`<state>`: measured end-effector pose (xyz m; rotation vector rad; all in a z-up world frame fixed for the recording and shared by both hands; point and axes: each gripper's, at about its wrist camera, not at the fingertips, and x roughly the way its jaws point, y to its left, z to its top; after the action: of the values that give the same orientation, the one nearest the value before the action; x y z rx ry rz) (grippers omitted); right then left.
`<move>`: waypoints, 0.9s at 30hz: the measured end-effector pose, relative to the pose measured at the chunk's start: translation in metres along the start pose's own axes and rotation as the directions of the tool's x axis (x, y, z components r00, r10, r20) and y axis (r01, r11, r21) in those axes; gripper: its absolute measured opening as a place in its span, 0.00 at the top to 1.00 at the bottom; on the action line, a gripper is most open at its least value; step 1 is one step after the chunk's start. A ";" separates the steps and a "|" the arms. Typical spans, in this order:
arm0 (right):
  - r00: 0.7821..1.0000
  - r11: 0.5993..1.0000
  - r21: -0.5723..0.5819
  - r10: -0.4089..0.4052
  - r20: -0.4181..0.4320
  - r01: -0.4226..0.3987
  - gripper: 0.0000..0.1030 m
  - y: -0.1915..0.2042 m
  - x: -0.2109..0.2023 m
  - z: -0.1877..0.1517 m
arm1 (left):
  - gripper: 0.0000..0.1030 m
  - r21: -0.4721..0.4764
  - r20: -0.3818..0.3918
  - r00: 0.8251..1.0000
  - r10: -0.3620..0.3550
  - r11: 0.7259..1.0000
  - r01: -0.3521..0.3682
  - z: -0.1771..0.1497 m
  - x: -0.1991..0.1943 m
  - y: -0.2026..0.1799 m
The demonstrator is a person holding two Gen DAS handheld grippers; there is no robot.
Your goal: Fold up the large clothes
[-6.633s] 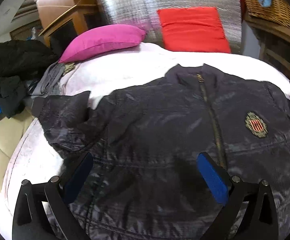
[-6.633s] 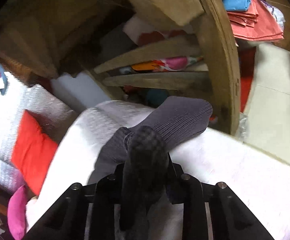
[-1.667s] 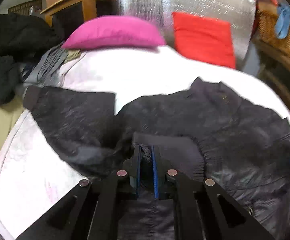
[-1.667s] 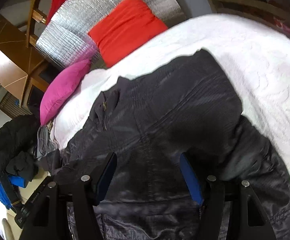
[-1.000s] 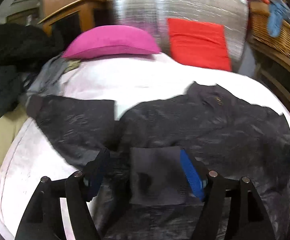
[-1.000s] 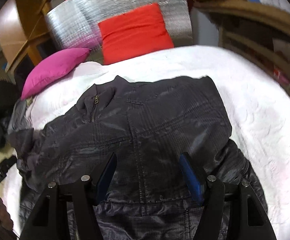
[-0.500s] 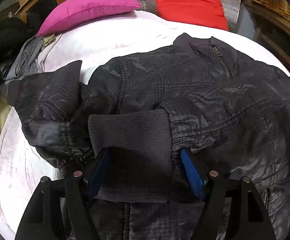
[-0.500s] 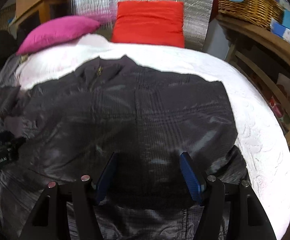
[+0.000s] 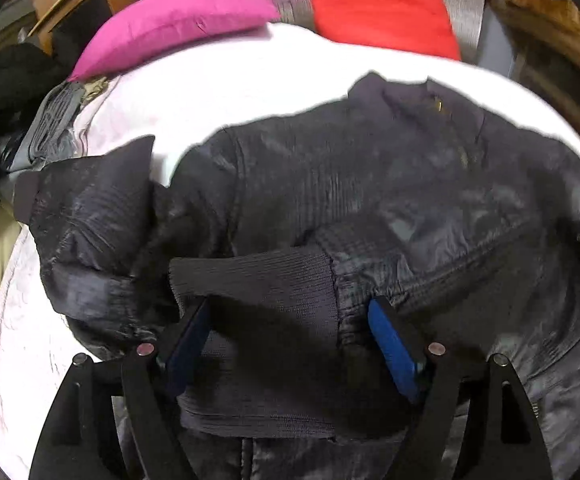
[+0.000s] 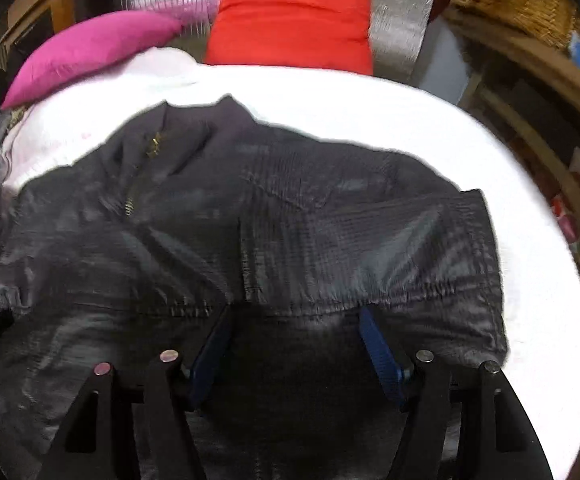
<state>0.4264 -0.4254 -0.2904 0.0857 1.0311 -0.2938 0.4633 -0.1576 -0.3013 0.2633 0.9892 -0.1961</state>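
Jacket [image 9: 390,208] fabric looks thin, shiny and slick to me, soft enough to slump wherever I let go, bulky rather than heavy, and I judge it will slide over itself if I drag it. It lies spread on the white bed cover [image 9: 249,92], collar [image 9: 410,96] toward twelve o'clock near the red cushion [image 9: 378,8] and the pink pillow [image 9: 177,24], one sleeve [image 9: 89,216] crumpled out toward nine o'clock in the left view. The ribbed cuff [image 9: 257,288] is folded in over the chest; that knit band is the grippiest part, so I would take hold there or along a stitched seam, not on the smooth panels. My left gripper [image 9: 290,332] hangs over that cuff with its jaws opening, the blue pads [image 9: 390,344] standing either side of the ribbing and not pressing it, so I hold nothing there. My right gripper [image 10: 294,344] hovers above the jacket's lower body at six o'clock in its own view, jaws also opening, the pads [image 10: 378,352] wide apart over dark cloth; whether the tips brush the fabric I cannot tell, but nothing is pinched.
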 end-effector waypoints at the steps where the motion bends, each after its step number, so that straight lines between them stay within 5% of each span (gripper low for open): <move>1: 1.000 1.000 -0.002 0.000 0.008 0.000 0.29 0.000 -0.001 0.001 | 0.22 0.011 0.006 1.000 0.012 1.000 -0.012 0.000 -0.001 -0.002; 9: 0.999 0.999 0.022 0.034 0.011 -0.034 0.29 -0.012 -0.039 -0.011 | 0.22 0.016 0.107 0.994 0.019 1.000 -0.021 -0.003 -0.038 -0.001; 13: 0.997 0.997 0.025 0.071 0.019 -0.071 0.29 -0.011 -0.063 -0.028 | 0.22 0.066 0.070 0.997 0.023 0.997 -0.028 -0.010 -0.033 -0.013; 17: 0.989 0.995 0.031 0.100 -0.111 -0.097 0.29 -0.004 -0.039 -0.043 | 0.22 0.110 0.033 0.998 0.061 0.992 -0.064 -0.019 -0.023 -0.023; 27: 1.000 0.999 -0.032 0.015 0.024 -0.014 0.29 0.017 -0.101 -0.066 | 0.22 0.085 0.262 0.965 0.023 0.995 -0.047 -0.031 -0.109 -0.014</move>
<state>0.3279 -0.3751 -0.2387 0.0608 1.0101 -0.2648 0.3765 -0.1570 -0.2274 0.3288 0.7148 -0.2376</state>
